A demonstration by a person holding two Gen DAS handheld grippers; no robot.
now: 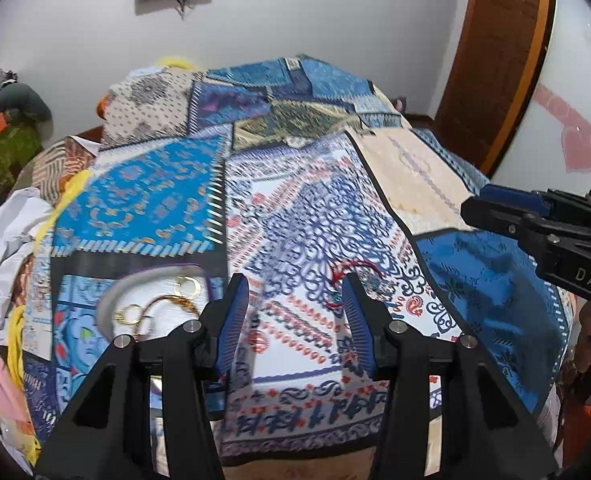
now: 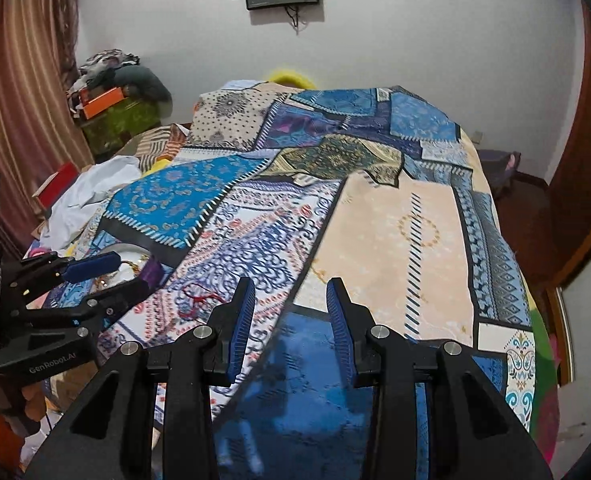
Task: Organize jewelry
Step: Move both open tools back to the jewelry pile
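Left wrist view: left gripper (image 1: 295,300) open, empty; red bracelet (image 1: 353,276) just beyond its right fingertip, gold jewelry plate (image 1: 111,300) leftward as destination. Right gripper (image 2: 291,304) open, idle.

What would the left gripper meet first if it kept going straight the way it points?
Probably the patterned bedcover: the open left gripper aims at bare cloth, with the red bracelet just right of that line. Depth is unclear.

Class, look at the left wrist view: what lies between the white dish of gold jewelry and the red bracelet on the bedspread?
The left gripper's left finger stands between the white dish and the red bracelet; otherwise only patterned bedspread. The left wrist view shows this.
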